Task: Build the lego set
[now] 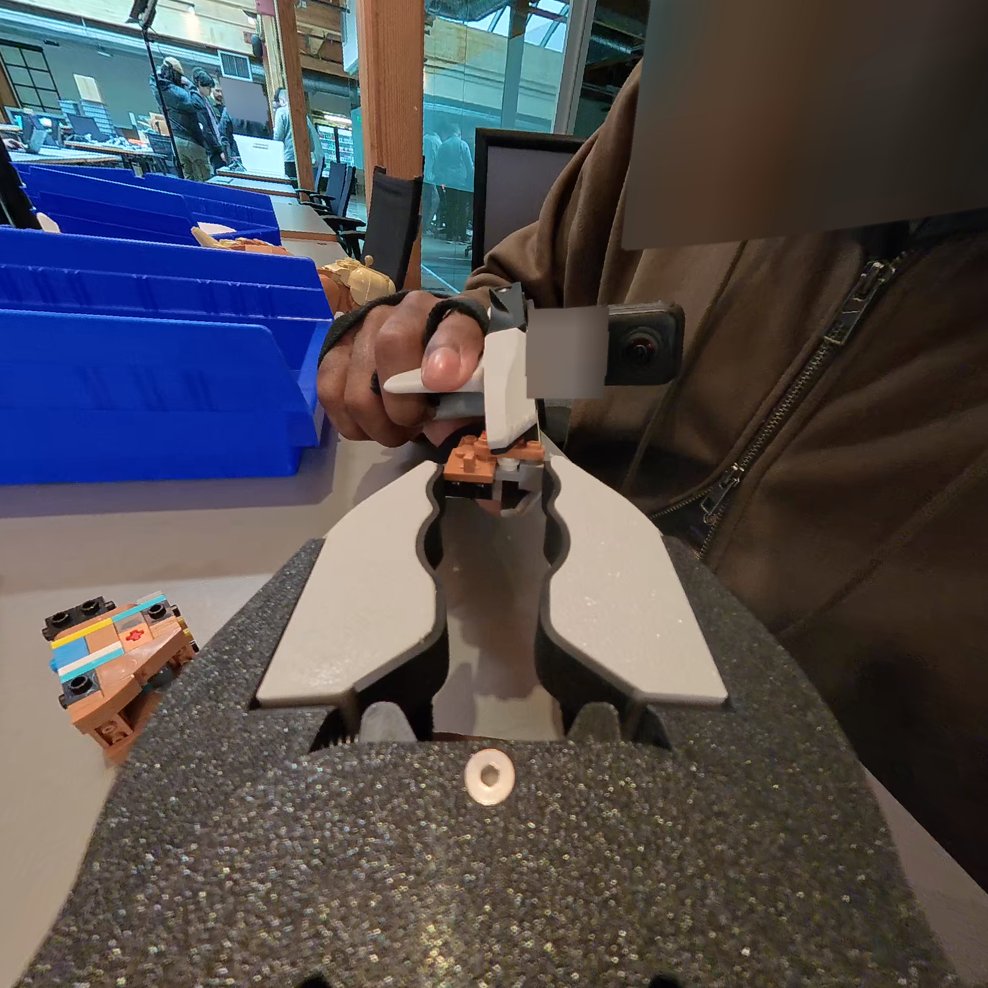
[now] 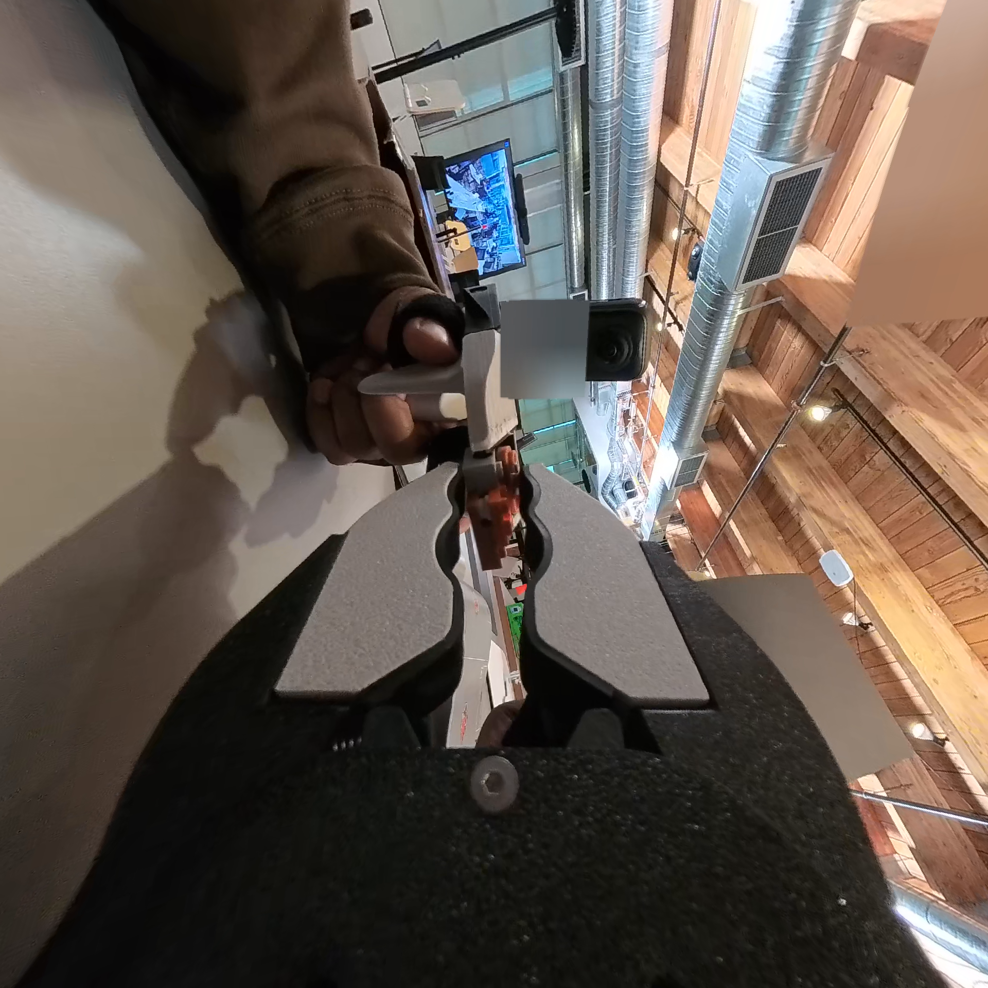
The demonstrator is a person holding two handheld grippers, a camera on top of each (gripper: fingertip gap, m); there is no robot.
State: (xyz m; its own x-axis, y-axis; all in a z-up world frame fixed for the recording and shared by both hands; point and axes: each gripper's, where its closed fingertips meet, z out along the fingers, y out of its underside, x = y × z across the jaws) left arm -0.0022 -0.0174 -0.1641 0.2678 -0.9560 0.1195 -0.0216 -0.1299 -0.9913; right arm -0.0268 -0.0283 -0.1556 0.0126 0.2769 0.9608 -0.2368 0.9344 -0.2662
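A small Lego assembly [image 1: 470,468] of brown, black and grey pieces is held in the air in front of a person's brown jacket. My left gripper [image 1: 492,481] is shut on it, with the assembly wedged between its grey fingertips. The right gripper's white finger [image 1: 508,395] comes down onto the top of the assembly, with a hand on its handle. In the right wrist view my right gripper [image 2: 492,497] is closed around the same reddish-brown assembly [image 2: 500,513], and the left gripper's finger [image 2: 484,395] meets it from the far side. How the pieces join is hidden.
A larger brown Lego build [image 1: 115,663] with teal, yellow and black pieces lies on the pale table [image 1: 80,561] at lower left. Blue bins [image 1: 149,374] stand along the left, with tan Lego parts [image 1: 363,280] behind them. The person's torso [image 1: 802,481] fills the right side. My left and right fingertips are right by each other.
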